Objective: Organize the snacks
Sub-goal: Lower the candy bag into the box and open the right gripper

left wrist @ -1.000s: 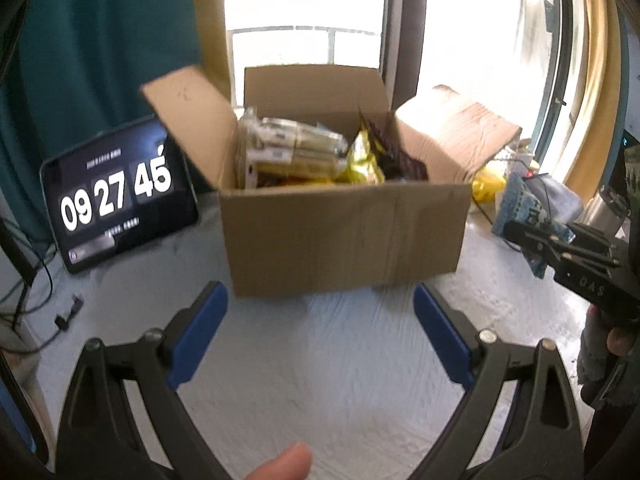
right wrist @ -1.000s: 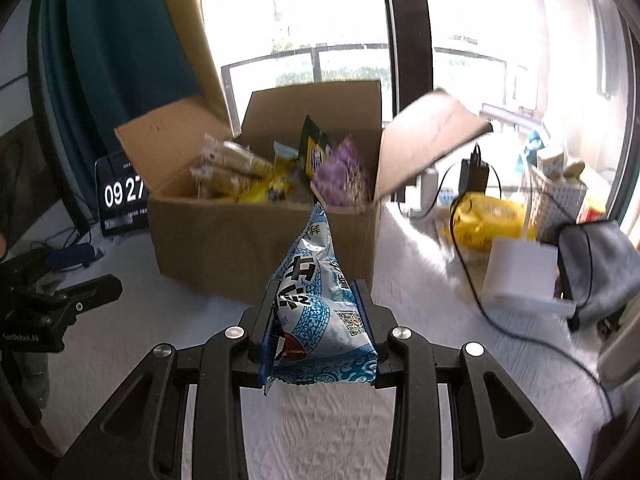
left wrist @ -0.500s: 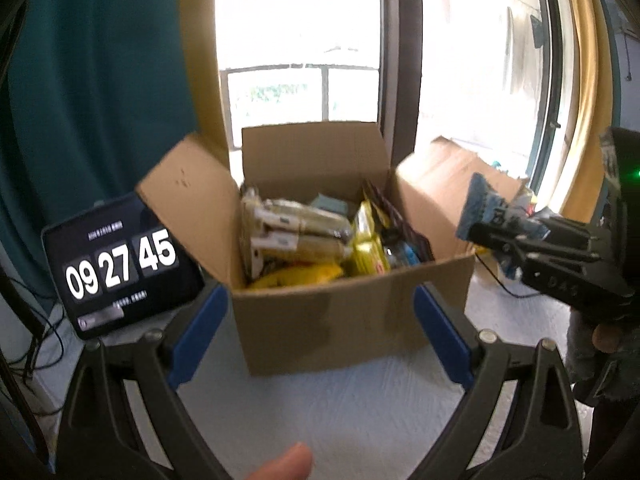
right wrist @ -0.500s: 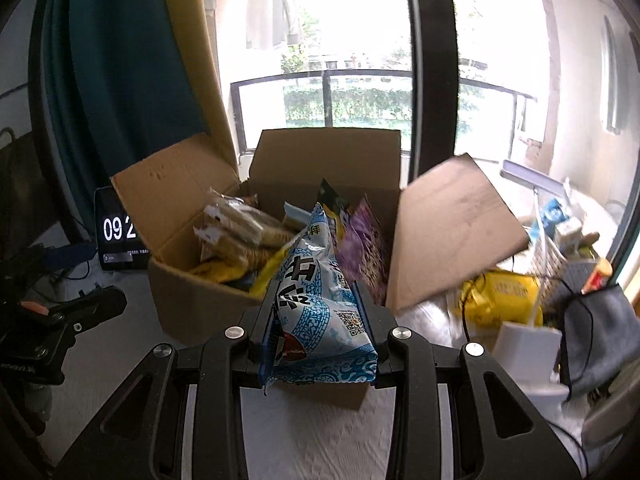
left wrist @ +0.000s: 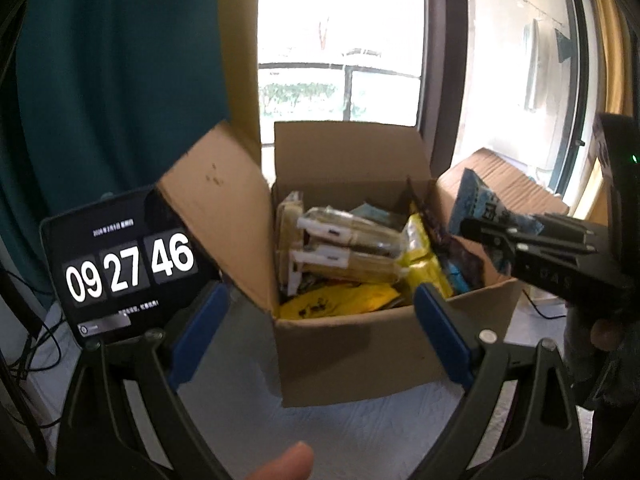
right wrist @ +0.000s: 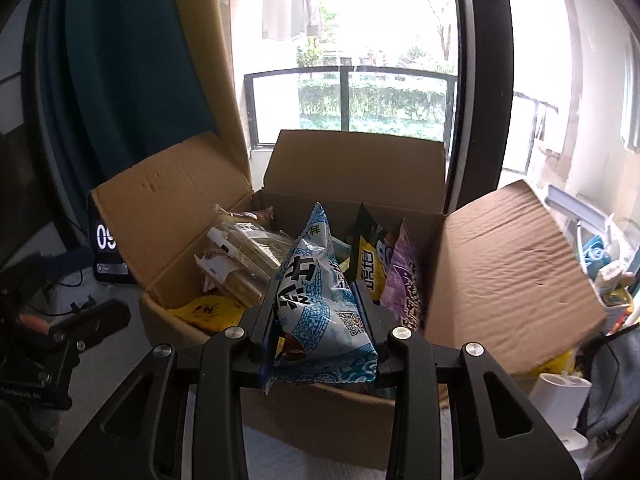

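Note:
An open cardboard box [left wrist: 360,356] [right wrist: 352,164] stands on the white tabletop, holding several snack packs: clear-wrapped biscuit sleeves [left wrist: 344,248] [right wrist: 244,256], yellow bags [left wrist: 336,300] and a purple bag [right wrist: 404,276]. My right gripper [right wrist: 318,300] is shut on a blue-and-white snack bag [right wrist: 320,300] [left wrist: 476,204], held above the box's near right rim. In the left wrist view that gripper [left wrist: 476,228] comes in from the right over the box's right side. My left gripper [left wrist: 316,328] stands open and empty in front of the box, its blue pads [left wrist: 198,332] wide apart.
A tablet showing a clock [left wrist: 120,268] leans at the left of the box, with cables [left wrist: 24,360] beside it. To the right lie a white charger [right wrist: 560,396], a grey cloth [right wrist: 616,364] and small clutter [right wrist: 604,264]. A window and curtains stand behind.
Both grippers have moved closer to the box and risen slightly. The right gripper carried the blue-and-white bag from in front of the box to over its near right rim.

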Motion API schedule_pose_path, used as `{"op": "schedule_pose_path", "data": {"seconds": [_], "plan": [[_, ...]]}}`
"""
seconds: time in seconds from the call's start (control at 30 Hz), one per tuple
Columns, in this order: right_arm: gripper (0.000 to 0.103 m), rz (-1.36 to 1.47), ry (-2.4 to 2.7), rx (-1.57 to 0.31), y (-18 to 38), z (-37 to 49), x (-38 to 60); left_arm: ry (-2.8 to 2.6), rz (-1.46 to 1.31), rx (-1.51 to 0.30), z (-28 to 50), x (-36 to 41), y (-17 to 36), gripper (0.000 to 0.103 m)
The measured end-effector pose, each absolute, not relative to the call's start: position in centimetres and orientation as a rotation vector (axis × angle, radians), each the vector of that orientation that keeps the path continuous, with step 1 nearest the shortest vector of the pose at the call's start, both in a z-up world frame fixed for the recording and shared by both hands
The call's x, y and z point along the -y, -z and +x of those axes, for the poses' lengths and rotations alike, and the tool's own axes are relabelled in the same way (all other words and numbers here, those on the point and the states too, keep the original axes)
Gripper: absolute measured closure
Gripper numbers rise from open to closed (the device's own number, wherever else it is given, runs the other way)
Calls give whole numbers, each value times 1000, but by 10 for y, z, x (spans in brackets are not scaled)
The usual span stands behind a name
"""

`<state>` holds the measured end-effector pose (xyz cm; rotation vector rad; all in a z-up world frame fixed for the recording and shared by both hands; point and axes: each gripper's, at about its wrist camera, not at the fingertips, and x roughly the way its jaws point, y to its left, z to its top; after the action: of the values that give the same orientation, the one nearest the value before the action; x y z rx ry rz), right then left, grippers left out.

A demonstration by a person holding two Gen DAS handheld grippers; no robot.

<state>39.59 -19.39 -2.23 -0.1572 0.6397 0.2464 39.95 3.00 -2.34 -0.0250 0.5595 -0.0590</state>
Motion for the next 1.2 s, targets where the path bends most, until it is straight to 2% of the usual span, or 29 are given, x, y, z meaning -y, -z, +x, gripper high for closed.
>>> {"op": "schedule_pose_path", "data": {"seconds": [0.53, 0.9, 1.2], "plan": [[67, -209, -139, -737, 79, 439, 200, 40, -38, -623, 421, -38, 47, 8], [48, -119, -126, -751, 74, 434, 214, 26, -31, -630, 417, -39, 43, 8], [45, -115, -128, -710, 48, 414, 214, 29, -25, -590, 397, -33, 25, 8]]}}
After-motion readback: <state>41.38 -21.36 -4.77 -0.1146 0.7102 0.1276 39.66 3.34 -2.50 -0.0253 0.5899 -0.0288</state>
